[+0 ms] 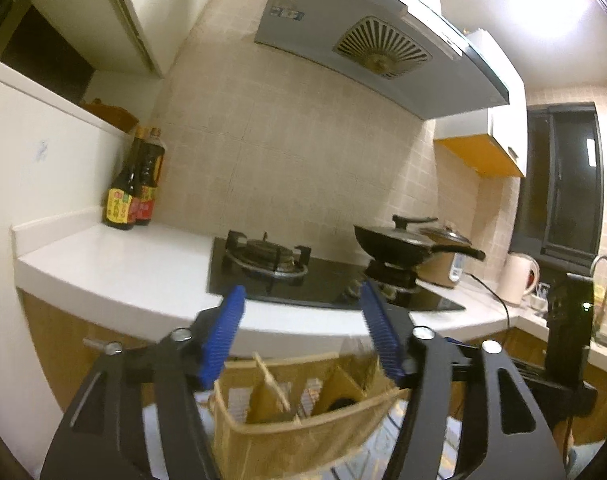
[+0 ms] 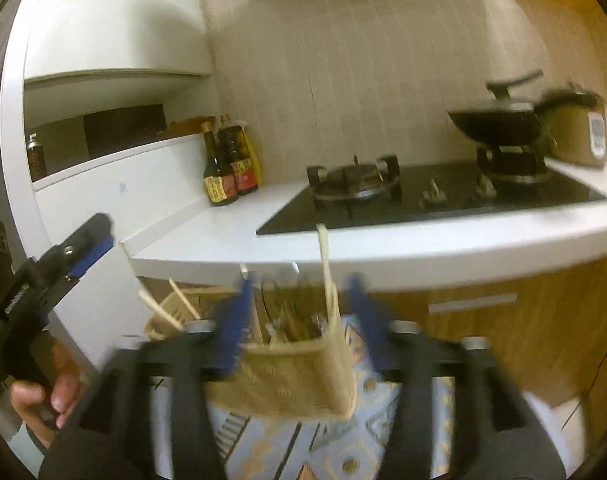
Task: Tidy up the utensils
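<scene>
sauce bottles (image 1: 131, 196) on counter (image 1: 115, 264) | hob (image 1: 287, 276) | covered wok (image 1: 399, 242) | kettle (image 1: 517, 278)

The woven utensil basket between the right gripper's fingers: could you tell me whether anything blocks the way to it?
Nothing visible does. The right gripper is open, its fingers either side of the woven utensil basket, with no object between them.

Black gripper (image 1: 301, 320) frames, ribbed blue jaws, silver screws

Left tongs (image 1: 301, 330) spread wide above woven utensil basket (image 1: 303, 428); white counter (image 1: 123, 268), stove (image 1: 271, 260) beyond.
</scene>
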Action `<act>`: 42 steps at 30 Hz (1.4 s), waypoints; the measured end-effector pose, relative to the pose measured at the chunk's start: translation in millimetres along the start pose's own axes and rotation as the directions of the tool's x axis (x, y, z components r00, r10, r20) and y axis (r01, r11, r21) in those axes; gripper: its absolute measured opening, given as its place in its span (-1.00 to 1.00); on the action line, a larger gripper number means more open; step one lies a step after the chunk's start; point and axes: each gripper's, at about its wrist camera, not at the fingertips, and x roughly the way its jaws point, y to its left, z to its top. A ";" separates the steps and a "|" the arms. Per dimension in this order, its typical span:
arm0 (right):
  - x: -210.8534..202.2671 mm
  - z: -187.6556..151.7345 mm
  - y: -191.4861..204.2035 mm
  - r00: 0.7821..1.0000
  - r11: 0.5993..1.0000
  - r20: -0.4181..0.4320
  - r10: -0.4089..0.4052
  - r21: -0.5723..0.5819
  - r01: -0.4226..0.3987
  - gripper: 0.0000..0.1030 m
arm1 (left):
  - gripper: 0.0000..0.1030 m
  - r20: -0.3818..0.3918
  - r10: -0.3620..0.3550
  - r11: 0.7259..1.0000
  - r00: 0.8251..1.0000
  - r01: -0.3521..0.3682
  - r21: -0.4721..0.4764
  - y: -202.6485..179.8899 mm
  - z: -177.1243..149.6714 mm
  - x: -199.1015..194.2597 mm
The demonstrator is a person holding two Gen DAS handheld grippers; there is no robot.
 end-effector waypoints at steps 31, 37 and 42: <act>-52.7 -95.3 36.9 0.952 0.950 0.174 -0.253 -0.143 0.279 0.85 | 0.68 -0.028 0.309 0.949 0.951 -0.307 0.073 -17.2 -104.7 -62.8; -38.7 -98.5 33.2 0.956 0.946 0.114 -0.269 -0.152 0.285 0.85 | 0.74 -0.002 0.360 0.919 0.933 -0.355 0.171 -24.7 -110.3 -61.1; -40.2 -101.2 35.2 0.947 0.936 0.129 -0.296 -0.160 0.314 0.85 | 0.75 -0.057 0.375 0.918 0.925 -0.363 0.158 -16.1 -111.1 -55.0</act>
